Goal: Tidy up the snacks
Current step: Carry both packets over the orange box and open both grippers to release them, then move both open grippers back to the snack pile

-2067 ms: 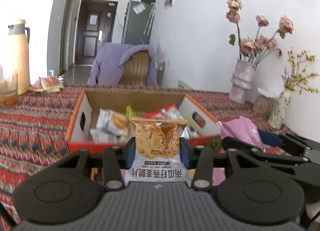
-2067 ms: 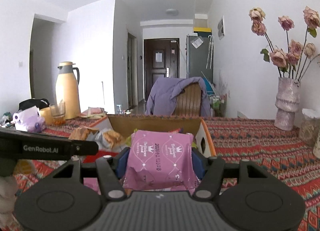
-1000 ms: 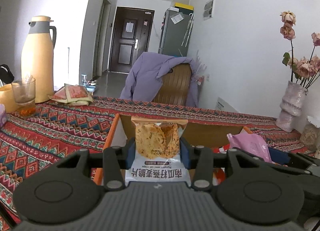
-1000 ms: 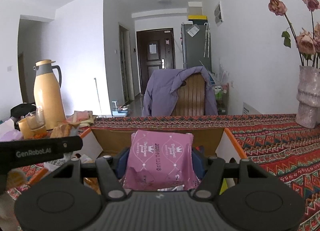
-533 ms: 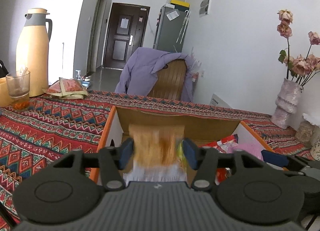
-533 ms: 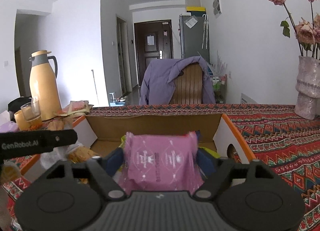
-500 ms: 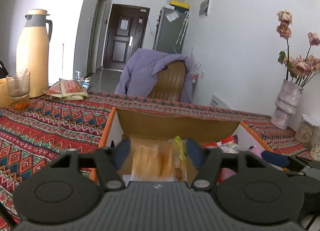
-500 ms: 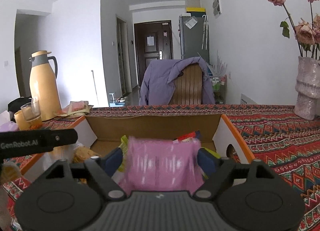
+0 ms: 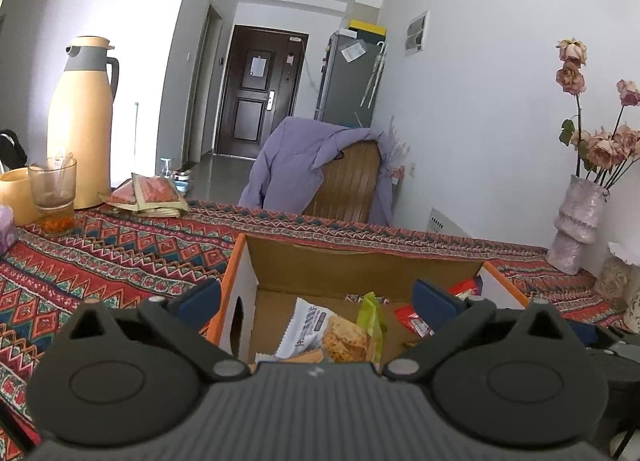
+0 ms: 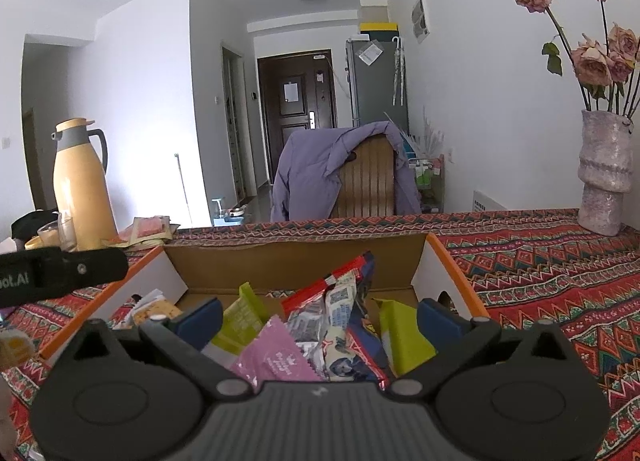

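**A:** What have I got in front of me?

**B:** Largest first: the patterned tabletop (image 10: 540,273), then the open cardboard box (image 10: 296,261) with orange edges sitting on it. Both of my tools hang over its near side.

**A:** And the snacks?

**B:** Inside the box. The cracker packet (image 9: 332,331) lies at the left end by a green wrapper; the pink packet (image 10: 276,361) leans among the red, blue and green ones.

**A:** Grip state?

**B:** My left hand-held gripper (image 9: 316,295) has its jaws opening, spread wide with nothing pressed between them. My right hand-held gripper (image 10: 320,315) is the same: jaws opening, the packets lying loose below them, not pinched.

**A:** So the drop is done?

**B:** I'd judge so. To finish it well, I'd lift both tools straight up and back, keeping the jaws wide so no wrapper edge snags. The pink packet stands on its side, so I'd avoid brushing it; a nudge could tip the pile.
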